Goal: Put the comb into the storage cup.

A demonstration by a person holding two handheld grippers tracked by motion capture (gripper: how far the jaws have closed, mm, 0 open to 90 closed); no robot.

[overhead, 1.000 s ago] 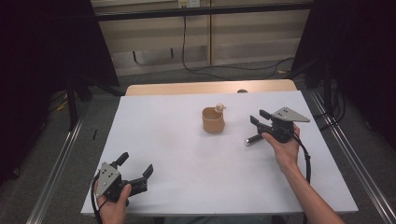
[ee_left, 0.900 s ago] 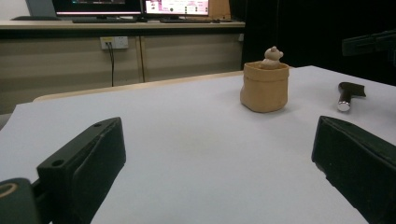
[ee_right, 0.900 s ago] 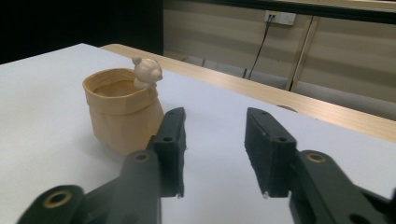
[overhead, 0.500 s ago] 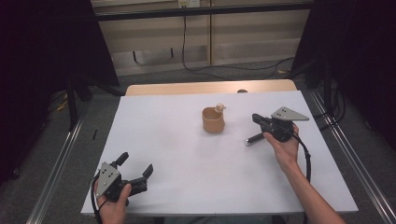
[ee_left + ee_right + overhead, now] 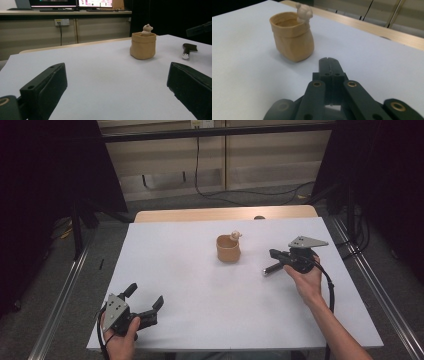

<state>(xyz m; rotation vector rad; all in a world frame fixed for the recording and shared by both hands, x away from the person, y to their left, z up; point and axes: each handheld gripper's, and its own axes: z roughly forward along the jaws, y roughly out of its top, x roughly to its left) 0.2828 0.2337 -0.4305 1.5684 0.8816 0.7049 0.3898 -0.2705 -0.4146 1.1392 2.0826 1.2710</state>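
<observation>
Two tongs: left tongs [image 5: 145, 306] spread, right tongs [image 5: 278, 254] pressed together; tan pouch [image 5: 228, 248] (soft-looking, likely light), best pinched at its rolled rim.

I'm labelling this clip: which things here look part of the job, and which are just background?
Probably the job: pot, figure on its rim, metal-tipped stick, left hand-held gripper, right hand-held gripper.
Just lying about: monitors, wall socket, floor cable.

Place: a lab or recording room is indicated.
Evidence: monitors [image 5: 75, 3] are seen on a bench, dark curtains [image 5: 45, 195] hung around the white counter [image 5: 175, 265], wall socket [image 5: 61, 22].
</observation>
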